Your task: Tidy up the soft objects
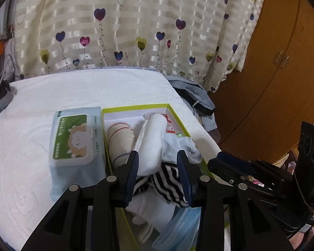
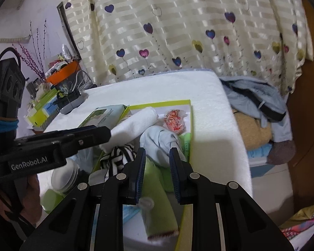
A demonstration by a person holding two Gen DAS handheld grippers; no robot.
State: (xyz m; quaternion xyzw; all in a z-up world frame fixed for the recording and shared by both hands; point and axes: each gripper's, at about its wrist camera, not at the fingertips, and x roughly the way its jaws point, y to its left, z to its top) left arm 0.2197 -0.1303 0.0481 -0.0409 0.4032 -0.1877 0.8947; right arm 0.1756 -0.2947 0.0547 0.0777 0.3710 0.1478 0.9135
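Both grippers over the box of soft things on the white-covered table.

Green-rimmed box (image 1: 136, 107) sits on the table (image 1: 31, 156) w/ a wipes pack (image 1: 72, 139) just left of it, touching its side. In the box: beige rolled cloth (image 1: 120, 138) at left, white rolled towel (image 1: 155, 138) in the middle, light blue cloth (image 1: 178, 146) to the right, striped black-and-white cloth (image 1: 165, 182) nearest. Left gripper (image 1: 158, 175) is part-spread, one pad each side of the striped cloth & towel end; can't tell if it pinches them. Right gripper (image 2: 157, 167) is part-spread too, just near the blue cloth (image 2: 159, 140), over a green cloth (image 2: 157, 190); grip not clear. Red-print wrapped item (image 2: 174, 121) at far end of box. Heart-print curtain (image 1: 136, 21) behind; clothes pile (image 2: 259, 108) off the right edge.
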